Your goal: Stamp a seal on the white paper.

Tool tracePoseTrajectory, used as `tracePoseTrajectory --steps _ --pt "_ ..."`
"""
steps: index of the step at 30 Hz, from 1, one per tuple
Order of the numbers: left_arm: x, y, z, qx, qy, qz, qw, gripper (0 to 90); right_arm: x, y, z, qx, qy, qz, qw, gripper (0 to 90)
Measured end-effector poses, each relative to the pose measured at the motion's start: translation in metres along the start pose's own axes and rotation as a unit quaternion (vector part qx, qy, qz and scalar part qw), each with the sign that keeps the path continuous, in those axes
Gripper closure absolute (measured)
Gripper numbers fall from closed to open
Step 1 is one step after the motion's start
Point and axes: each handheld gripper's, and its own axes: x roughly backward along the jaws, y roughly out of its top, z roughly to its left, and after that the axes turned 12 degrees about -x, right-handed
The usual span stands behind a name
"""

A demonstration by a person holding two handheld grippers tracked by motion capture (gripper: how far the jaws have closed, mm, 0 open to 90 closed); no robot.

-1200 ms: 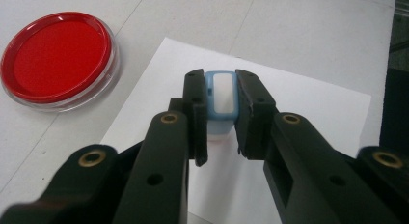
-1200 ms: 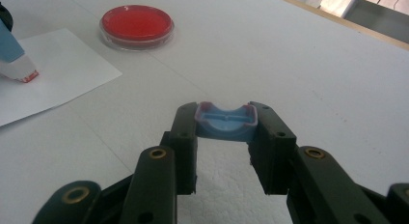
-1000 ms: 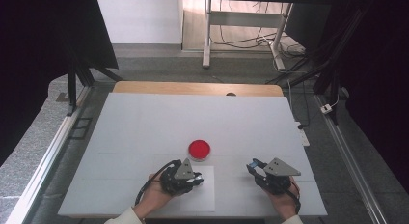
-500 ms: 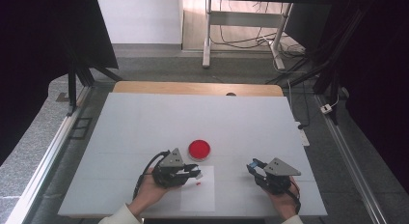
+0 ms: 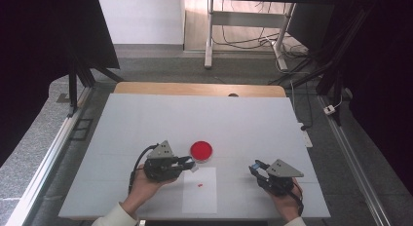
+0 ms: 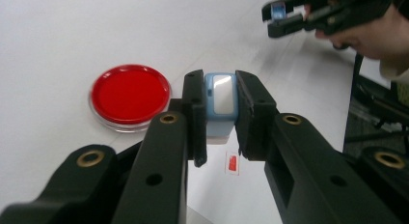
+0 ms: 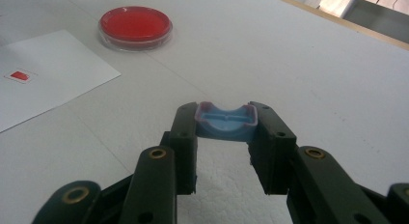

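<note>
In the high view the left tool (image 5: 189, 163) sits in the lower left-centre of the frame, held by a hand coming in from the bottom edge. Its jaws are clamped on a small light-blue plastic block with a pale glossy face (image 6: 220, 101), seen in the left gripper view at the centre of the frame, squeezed between the 2 black jaws and raised off the white desk (image 5: 146, 123). Just beyond that tool's tip, near the middle of the high view, lies a round clear-plastic dish filled with red (image 5: 201, 150); in the left gripper view the dish is at centre left.

Below the dish, in the lower centre of the high view, a white sheet of paper (image 5: 200, 197) lies flat on the desk, with a tiny red rectangle (image 5: 200, 186) on it. The left tool hangs over the sheet's upper left corner.

The right tool (image 5: 254, 167) is at the lower right of the high view, well apart from the dish. In the right gripper view its jaws grip a curved light-blue plastic piece with a pinkish rim (image 7: 224, 120) at the centre of the frame, just above the desk.
</note>
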Motion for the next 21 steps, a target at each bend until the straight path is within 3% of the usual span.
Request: tracePoseTrajectory --steps 7,21 --pt "0.01 0.003 0.006 0.007 0.014 -0.01 0.9998 75.1 0.0 -0.001 0.002 0.002 0.002 -0.001 1.0 64.2" --pt "0.019 0.008 0.01 0.001 0.026 -0.02 0.9995 75.1 -0.001 -0.001 0.002 0.004 -0.001 0.004 1.0 64.2"
